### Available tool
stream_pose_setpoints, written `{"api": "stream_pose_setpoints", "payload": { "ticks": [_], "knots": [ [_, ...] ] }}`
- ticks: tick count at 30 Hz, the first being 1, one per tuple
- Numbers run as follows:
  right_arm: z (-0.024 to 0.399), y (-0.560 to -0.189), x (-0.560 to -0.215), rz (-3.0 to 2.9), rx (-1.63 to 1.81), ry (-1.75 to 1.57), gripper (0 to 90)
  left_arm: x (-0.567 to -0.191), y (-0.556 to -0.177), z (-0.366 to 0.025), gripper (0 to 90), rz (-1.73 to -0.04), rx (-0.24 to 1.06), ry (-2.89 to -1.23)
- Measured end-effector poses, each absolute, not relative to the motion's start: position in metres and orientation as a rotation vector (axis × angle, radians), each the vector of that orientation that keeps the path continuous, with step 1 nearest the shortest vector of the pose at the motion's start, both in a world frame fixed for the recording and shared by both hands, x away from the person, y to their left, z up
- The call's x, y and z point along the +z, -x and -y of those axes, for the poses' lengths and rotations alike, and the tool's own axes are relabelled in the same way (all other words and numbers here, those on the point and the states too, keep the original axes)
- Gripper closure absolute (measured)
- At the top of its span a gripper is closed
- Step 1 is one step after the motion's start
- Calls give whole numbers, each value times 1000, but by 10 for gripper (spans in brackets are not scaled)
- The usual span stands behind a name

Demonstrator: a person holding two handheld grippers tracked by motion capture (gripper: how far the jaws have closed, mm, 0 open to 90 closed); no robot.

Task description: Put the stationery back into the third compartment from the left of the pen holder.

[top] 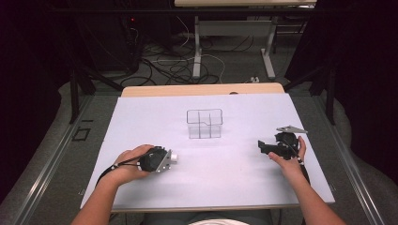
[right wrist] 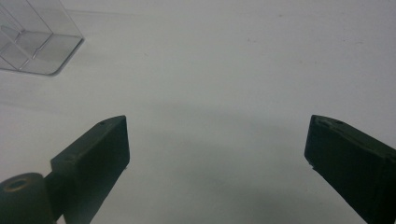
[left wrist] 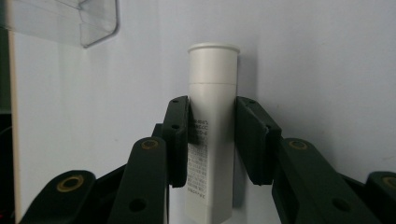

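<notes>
The tube (left wrist: 211, 135) is a smooth, matte white plastic cylinder with a flat-topped cap whose rim flares a little wider than the body, a fine seam marking where cap meets body, and small grey print running along one side. It lies on the desk (top: 225, 178) at the near left, between the jaws of the left gripper (left wrist: 212, 140), with its capped end sticking out past the jaw tips; in the high view the white cap (top: 172, 156) peeks out from the gripper toward the middle of the desk. The left gripper's black, blocky pads sit flat against both sides of the tube, so the jaws are partly closed and clamped on it. The jaw arms are matte black with brass-coloured pivot rings. The left hand (top: 129, 165) wraps around that gripper's body. The desk top is a plain, pale lavender-white sheet, smooth and without pattern. Toward the middle of the desk stands a clear plastic box (top: 204, 123), square with rounded corners and thin inner walls that split it into compartments; it stands well apart from the tube. The right gripper (right wrist: 217, 149) rests at the near right in the right hand (top: 290, 159), its jaws spread wide with nothing between them but bare desk surface.
</notes>
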State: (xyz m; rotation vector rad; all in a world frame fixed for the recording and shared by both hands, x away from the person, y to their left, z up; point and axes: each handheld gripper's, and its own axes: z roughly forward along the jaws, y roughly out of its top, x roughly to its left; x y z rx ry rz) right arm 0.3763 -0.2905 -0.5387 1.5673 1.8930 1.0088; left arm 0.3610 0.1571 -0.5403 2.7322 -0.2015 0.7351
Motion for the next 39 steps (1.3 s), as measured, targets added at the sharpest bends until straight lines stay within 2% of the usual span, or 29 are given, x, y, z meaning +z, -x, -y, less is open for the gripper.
{"api": "stream_pose_setpoints", "payload": {
  "ticks": [13,30,39],
  "knots": [
    [290,-376,-539,-1899,1011,-1562,59,-527,-367,-166,670,-9,707,-2649],
    [289,-376,-539,-1901,1011,-1557,59,-520,-378,-181,669,-432,527,-2512],
    [289,-376,-539,-1901,1011,-1558,59,-513,-382,-189,669,-554,470,-2392]
  ]
}}
